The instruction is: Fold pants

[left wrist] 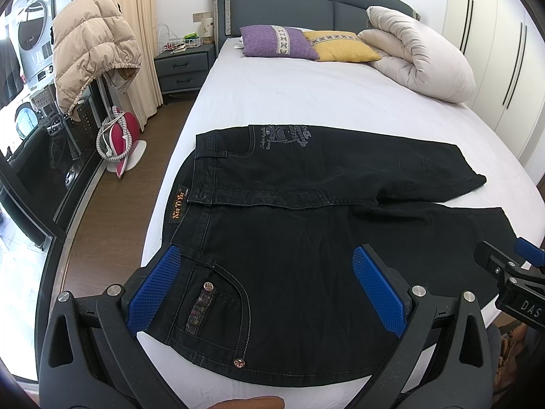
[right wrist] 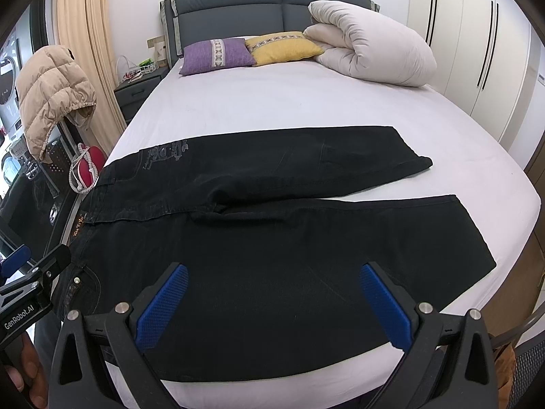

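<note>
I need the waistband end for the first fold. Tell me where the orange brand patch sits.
The orange brand patch is on the pants' waistband at their left end, by the bed's left edge, just beyond the open left claw.

Left gripper [left wrist: 269, 284] and right gripper [right wrist: 274, 301] side by side, jaws wide apart, empty.

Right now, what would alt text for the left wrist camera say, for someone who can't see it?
Black pants lie spread flat on a white bed, waistband to the left and both legs running right, the open left claw hovering over the near hip. Behind sit purple and yellow pillows and a rolled duvet.
</note>
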